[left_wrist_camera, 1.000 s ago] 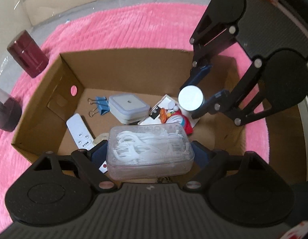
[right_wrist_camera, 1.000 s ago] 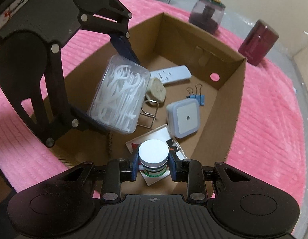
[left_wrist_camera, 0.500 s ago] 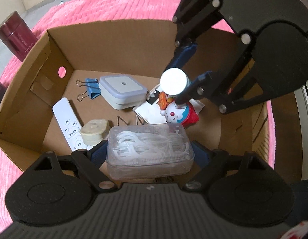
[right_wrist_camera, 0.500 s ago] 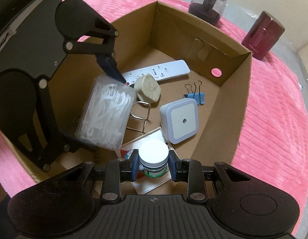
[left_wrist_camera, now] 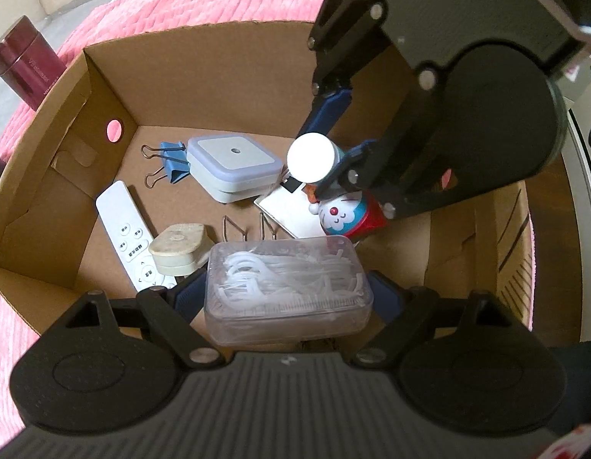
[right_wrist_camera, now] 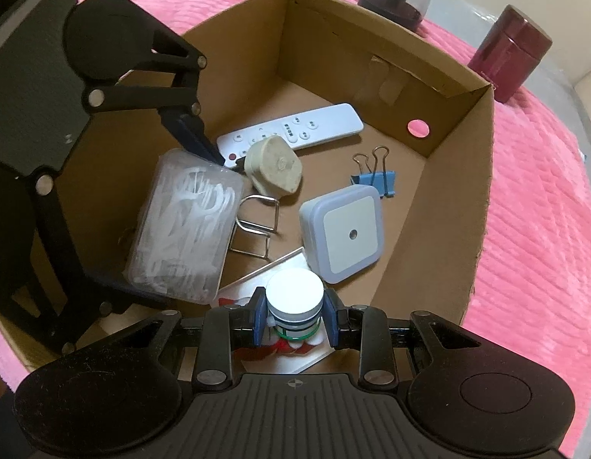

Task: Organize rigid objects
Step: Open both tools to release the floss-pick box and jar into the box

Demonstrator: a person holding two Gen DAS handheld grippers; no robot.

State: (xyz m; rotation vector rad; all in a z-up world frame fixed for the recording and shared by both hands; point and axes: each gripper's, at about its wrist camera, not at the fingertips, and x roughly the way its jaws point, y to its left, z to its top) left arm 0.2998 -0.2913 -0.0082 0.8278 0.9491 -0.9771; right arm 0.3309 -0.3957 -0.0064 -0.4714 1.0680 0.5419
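the left gripper (left_wrist_camera: 288, 294) clamps a clear box of floss picks (left_wrist_camera: 286, 287) between its fingers, low inside the cardboard box (left_wrist_camera: 219, 76). the right gripper (right_wrist_camera: 294, 315) pinches a small white-lidded jar (right_wrist_camera: 294, 296). beyond the fingers lie a white remote (right_wrist_camera: 291, 132), night light (right_wrist_camera: 343, 229) and blue binder clip (right_wrist_camera: 374, 179).

box (left_wrist_camera: 226, 76) brown | rug (right_wrist_camera: 544, 229) pink, ribbed | remote (right_wrist_camera: 291, 132) white | clip (right_wrist_camera: 375, 181) blue | canister (left_wrist_camera: 26, 65) maroon | jar lid (right_wrist_camera: 294, 290) white
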